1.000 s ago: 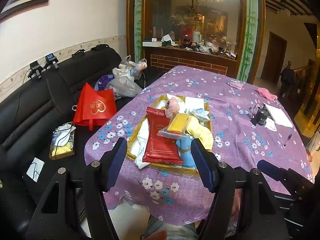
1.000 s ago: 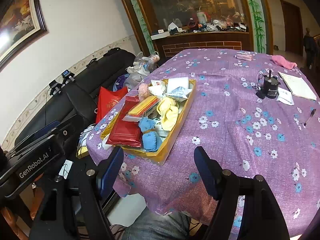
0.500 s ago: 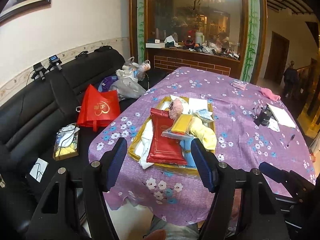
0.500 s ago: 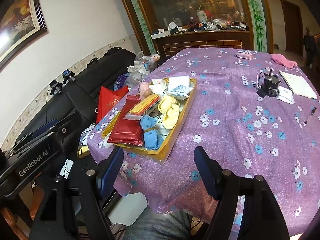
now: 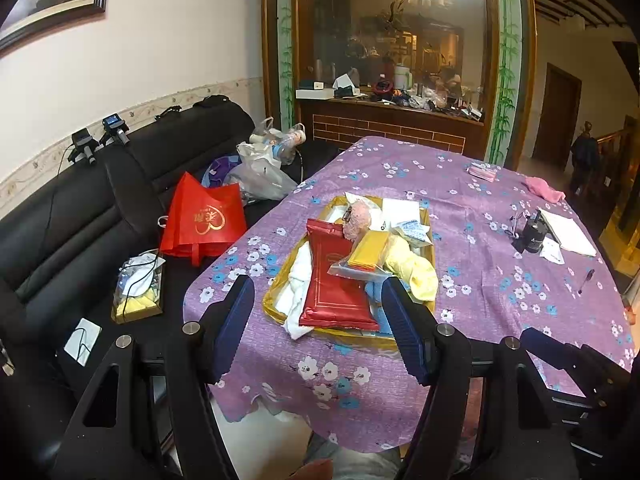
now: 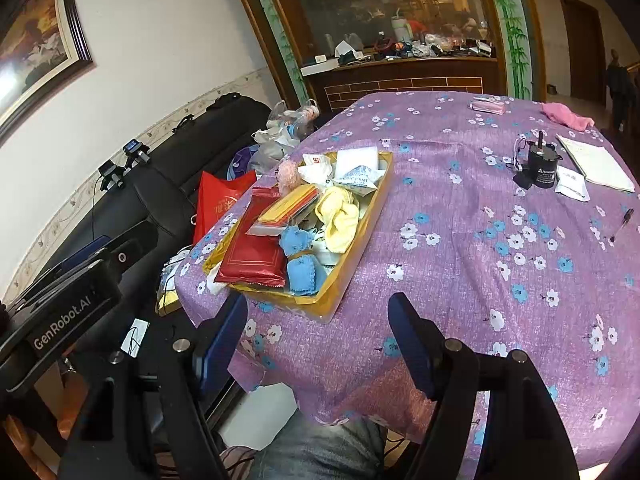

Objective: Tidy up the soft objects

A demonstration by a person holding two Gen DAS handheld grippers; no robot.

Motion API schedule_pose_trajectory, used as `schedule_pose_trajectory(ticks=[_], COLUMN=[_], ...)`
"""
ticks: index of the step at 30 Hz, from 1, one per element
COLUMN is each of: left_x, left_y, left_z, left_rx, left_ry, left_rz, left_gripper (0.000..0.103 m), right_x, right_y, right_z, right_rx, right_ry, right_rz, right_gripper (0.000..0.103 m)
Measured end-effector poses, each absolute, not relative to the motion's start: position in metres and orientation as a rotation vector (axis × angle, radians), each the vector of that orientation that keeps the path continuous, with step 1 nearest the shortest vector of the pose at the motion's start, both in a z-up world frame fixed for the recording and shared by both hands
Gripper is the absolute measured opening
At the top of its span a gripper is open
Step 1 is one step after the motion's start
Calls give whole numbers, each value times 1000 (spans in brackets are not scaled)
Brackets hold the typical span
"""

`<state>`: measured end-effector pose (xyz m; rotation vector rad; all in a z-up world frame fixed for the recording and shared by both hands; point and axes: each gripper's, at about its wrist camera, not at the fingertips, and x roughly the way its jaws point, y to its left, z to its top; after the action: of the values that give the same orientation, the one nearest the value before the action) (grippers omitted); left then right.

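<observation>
Grippers: left gripper (image 5: 318, 328) jaws apart, empty | right gripper (image 6: 320, 340) jaws apart, empty | both short of yellow tray (image 6: 352, 276) | tray holds red packet (image 6: 252, 256), blue plush (image 6: 302, 274)

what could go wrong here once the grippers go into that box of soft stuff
1. The yellow box sits near the table's corner edge, so a push could slide it off.
2. The clear bag of yellow sheets lies loosely on the red packet; lifting the packet would likely tip it off.
3. The yellow cloth overlaps neighbouring items, so the open left gripper or right gripper may drag several at once.
</observation>
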<state>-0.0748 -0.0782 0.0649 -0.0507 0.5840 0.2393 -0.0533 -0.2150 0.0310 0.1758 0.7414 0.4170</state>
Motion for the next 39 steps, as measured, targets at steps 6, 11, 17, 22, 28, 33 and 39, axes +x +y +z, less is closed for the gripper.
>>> schedule_pose_trajectory(ticks=[6,11,17,22,28,33,39], left_x=[-75,-76,-75,-75,-76,-76,-76], left_y=[-78,-80,-79,-80,-79,-80,-81], left_z=[65,65,65,64,65,64,64], left_rx=[-52,-52,-52,-49,-47,-48,-47], left_ry=[583,583,583,584,582,581,582], left_rz=[238,239,240,239,239,241,240], left_gripper=[67,67,67,67,67,67,67], right_x=[-54,-54,-57,-60,-62,-62,-64], right_y=[-215,-215,-215,-212,-210,-210,-210], right_z=[31,31,31,33,34,34,35], right_rx=[178,177,171,146,131,134,126], right_ry=[742,741,736,722,715,712,704], right_rz=[415,414,401,378,370,366,360], right_gripper=[73,73,73,73,73,73,73])
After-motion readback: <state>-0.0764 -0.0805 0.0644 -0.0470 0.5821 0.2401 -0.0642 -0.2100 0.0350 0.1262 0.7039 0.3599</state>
